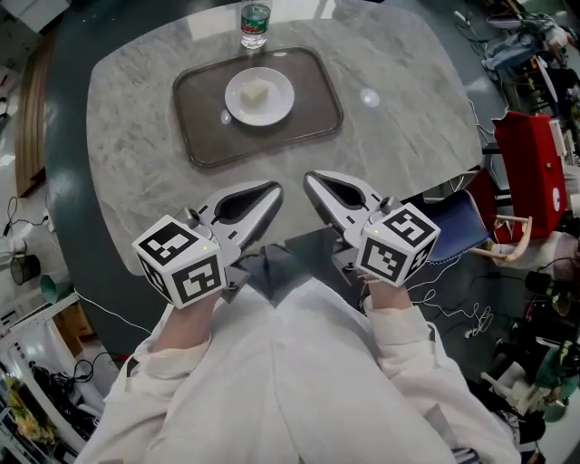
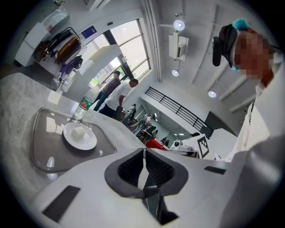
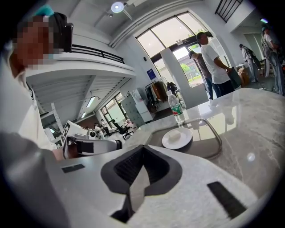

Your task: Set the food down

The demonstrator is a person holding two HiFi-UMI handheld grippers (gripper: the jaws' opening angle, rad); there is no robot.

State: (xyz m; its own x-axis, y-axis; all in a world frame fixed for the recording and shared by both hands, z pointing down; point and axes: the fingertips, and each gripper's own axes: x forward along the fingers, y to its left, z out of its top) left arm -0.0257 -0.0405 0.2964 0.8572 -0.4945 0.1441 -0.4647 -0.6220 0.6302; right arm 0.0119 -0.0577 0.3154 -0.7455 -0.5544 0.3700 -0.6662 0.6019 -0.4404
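Set-down looks done: food sits on plate in tray on worktop. left hand-held gripper and right hand-held gripper are both closed, empty, well apart from it. Next: probably just rest.

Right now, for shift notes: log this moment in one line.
food: on plate on tray | left gripper: shut, empty | right gripper: shut, empty | both: short of tray

Pale marble table: grey tray mid-table, water bottle just behind it.
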